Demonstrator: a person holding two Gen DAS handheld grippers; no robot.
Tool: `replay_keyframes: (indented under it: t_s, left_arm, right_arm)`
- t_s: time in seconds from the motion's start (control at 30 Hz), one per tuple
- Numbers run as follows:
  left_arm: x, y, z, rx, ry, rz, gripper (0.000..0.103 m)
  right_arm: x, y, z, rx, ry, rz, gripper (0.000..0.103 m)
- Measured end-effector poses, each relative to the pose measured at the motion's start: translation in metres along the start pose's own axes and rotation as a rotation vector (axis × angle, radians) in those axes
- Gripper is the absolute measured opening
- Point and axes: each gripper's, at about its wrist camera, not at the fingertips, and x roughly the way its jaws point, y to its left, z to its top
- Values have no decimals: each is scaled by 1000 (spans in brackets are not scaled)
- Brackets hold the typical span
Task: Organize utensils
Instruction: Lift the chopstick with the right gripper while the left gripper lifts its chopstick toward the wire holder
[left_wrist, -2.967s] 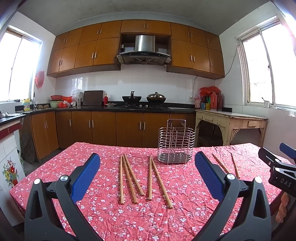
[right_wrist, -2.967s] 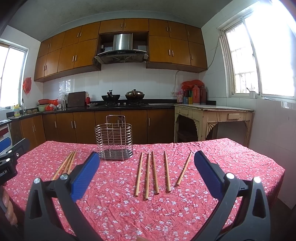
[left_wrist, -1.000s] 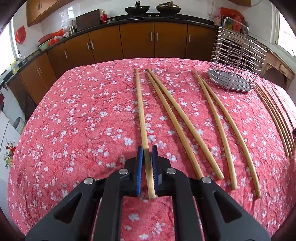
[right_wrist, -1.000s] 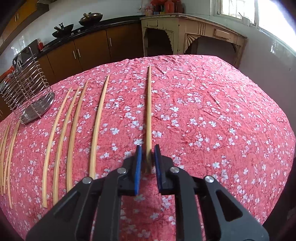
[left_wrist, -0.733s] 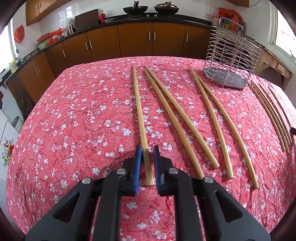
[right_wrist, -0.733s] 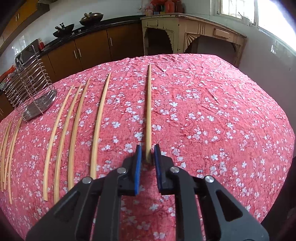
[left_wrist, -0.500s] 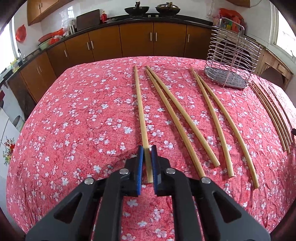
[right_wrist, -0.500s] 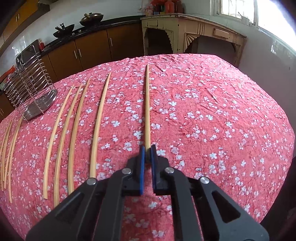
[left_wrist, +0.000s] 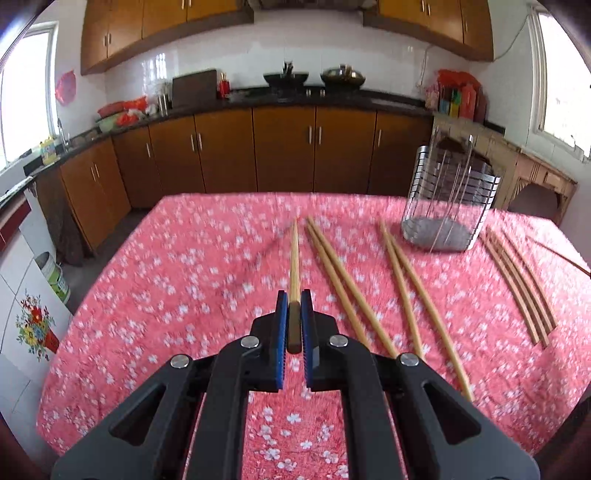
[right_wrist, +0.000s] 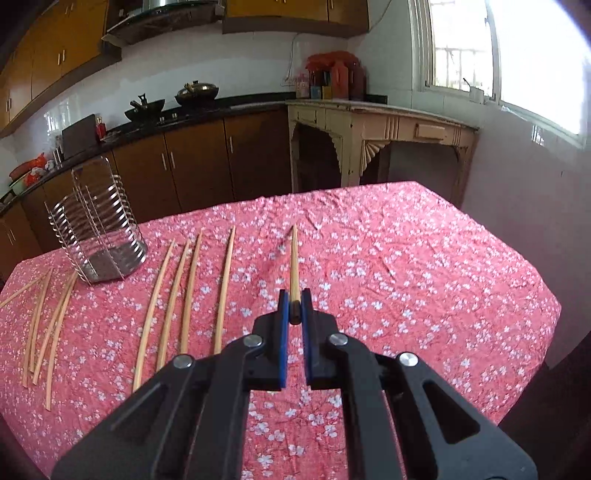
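My left gripper (left_wrist: 294, 301) is shut on the near end of a wooden chopstick (left_wrist: 294, 258), lifted off the red flowered tablecloth (left_wrist: 184, 280) and pointing away from me. To its right several more chopsticks (left_wrist: 404, 288) lie on the cloth, and the wire utensil holder (left_wrist: 448, 206) stands at the far right. My right gripper (right_wrist: 294, 299) is shut on another chopstick (right_wrist: 294, 258), also raised above the cloth. Left of it lie several chopsticks (right_wrist: 188, 291), with the wire utensil holder (right_wrist: 99, 225) at the far left.
Brown kitchen cabinets (left_wrist: 284, 151) and a dark counter with pots run behind the table. A cream side table (right_wrist: 380, 136) stands by the window on the right. The tablecloth (right_wrist: 424, 280) hangs over the table edges all round.
Both grippers closed on a chopstick end and rose off the cloth, each carrying its chopstick. Both views tilted up, so the cabinets and wall now show.
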Motion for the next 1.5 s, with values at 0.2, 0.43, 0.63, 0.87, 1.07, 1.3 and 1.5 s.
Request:
replay_keyframes:
  t_s: [0.2, 0.43, 0.63, 0.87, 1.07, 1.3, 1.5]
  left_arm:
    - [-21, -3, 35, -4, -123, 0, 7]
    - [-19, -2, 75, -31, -196, 10, 7]
    - [-17, 0, 106, -52, -247, 31, 7]
    - [-32, -6, 135, -64, -298, 8, 7]
    - [-54, -28, 173, -64, -370, -61, 7]
    - [-77, -63, 221, -90, -492, -135, 7]
    - [-59, -90, 238, -127, -526, -178, 7]
  right_arm:
    - [-24, 4, 39, -10, -130, 6, 8]
    - [-35, 12, 89, -29, -268, -11, 8]
    - [-34, 11, 130, -8, -318, 6, 7]
    - [-53, 21, 167, 26, -344, 122, 7]
    - [-79, 48, 207, 29, -398, 250, 7]
    - [-104, 95, 243, -14, -450, 365, 7]
    - [-100, 134, 251, -40, -434, 432, 7]
